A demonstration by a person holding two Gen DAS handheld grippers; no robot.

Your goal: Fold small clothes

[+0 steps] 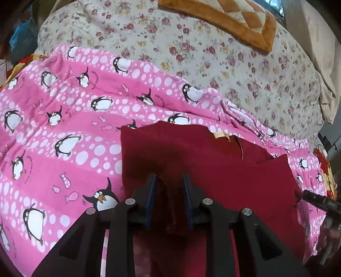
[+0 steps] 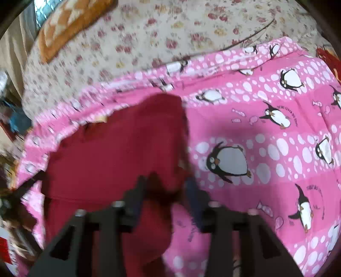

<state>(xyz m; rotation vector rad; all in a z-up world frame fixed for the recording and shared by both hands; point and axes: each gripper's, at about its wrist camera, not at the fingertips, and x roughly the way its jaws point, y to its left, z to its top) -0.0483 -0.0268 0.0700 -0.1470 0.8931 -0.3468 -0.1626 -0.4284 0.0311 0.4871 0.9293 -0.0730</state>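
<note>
A dark red garment is spread on a pink penguin-print sheet, which lies over a floral bedspread; a pale neck label is seen at its far edge, and an orange-bordered cushion rests well beyond it.

The chief risk is judged to lie with the fold being dragged rather than laid. If the pinched cloth is pulled sideways, the rest of the garment may be slid across the slippery-looking sheet and the sheet itself bunched up beneath it. A second risk is that only one layer is caught, so that the fold comes out crooked. On the right side, a hanging flap could be dropped early and a lopsided crease left.

The left gripper is seen clenched on a narrow ridge of the red cloth at the garment's near edge, the blue pads being parted only by the fabric between them.

The right gripper is shown with its jaws roughly half apart. A fold of the garment is draped between them and over the left finger, but the view is blurred, and whether the pads press on it cannot be told.
</note>
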